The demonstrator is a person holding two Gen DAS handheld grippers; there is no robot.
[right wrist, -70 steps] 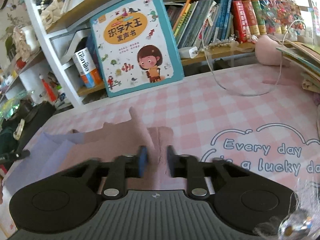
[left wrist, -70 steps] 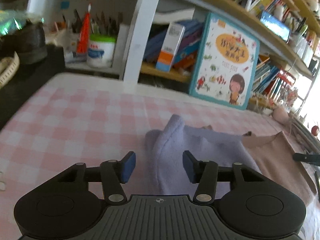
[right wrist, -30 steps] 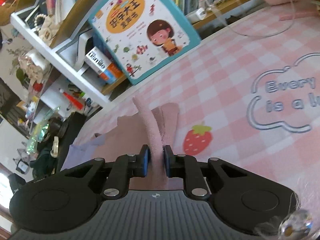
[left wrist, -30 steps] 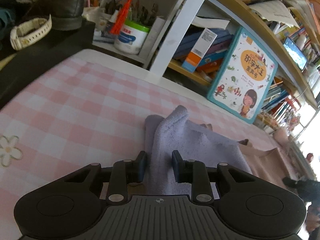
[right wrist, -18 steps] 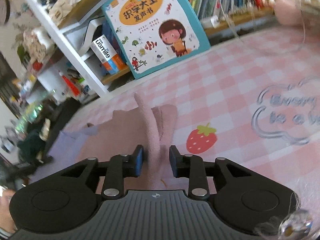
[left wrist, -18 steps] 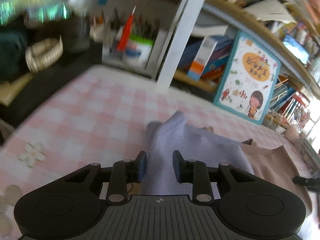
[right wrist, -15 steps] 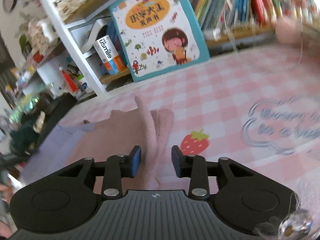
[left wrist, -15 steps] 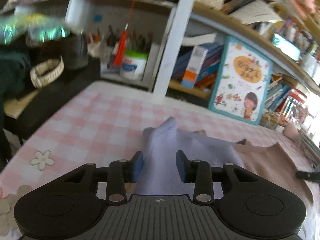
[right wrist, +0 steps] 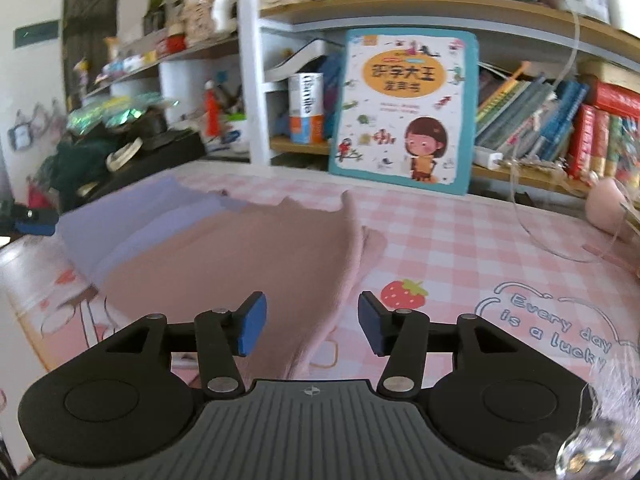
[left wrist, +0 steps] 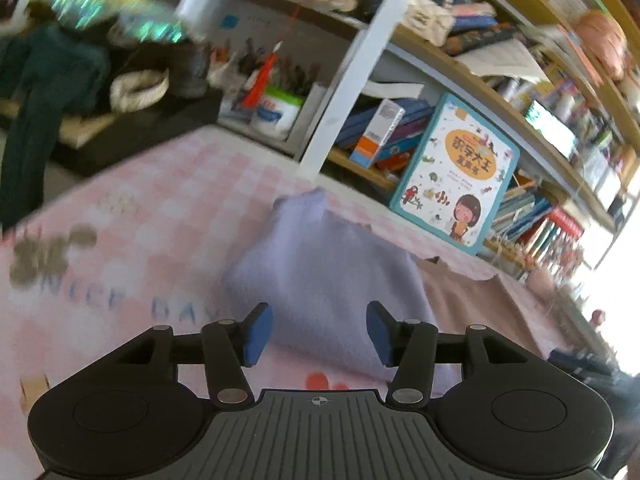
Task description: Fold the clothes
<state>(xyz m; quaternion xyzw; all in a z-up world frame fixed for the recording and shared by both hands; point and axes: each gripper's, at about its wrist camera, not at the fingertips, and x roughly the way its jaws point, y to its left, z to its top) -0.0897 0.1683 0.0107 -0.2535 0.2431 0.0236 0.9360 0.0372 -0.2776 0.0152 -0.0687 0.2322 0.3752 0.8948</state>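
Both wrists: jaws apparently wide, empty.

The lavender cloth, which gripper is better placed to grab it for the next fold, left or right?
Left, probably. The left gripper is open with the lavender cloth directly between its fingers; the open right gripper faces the pink cloth instead.

- Daylight floods in at three o'clock of the left wrist view, blown out white.
- Left view smeared by motion blur, worst at nine o'clock.
- Right view sharper; fisheye bends shelves point(right wrist: 400, 8) at edges.
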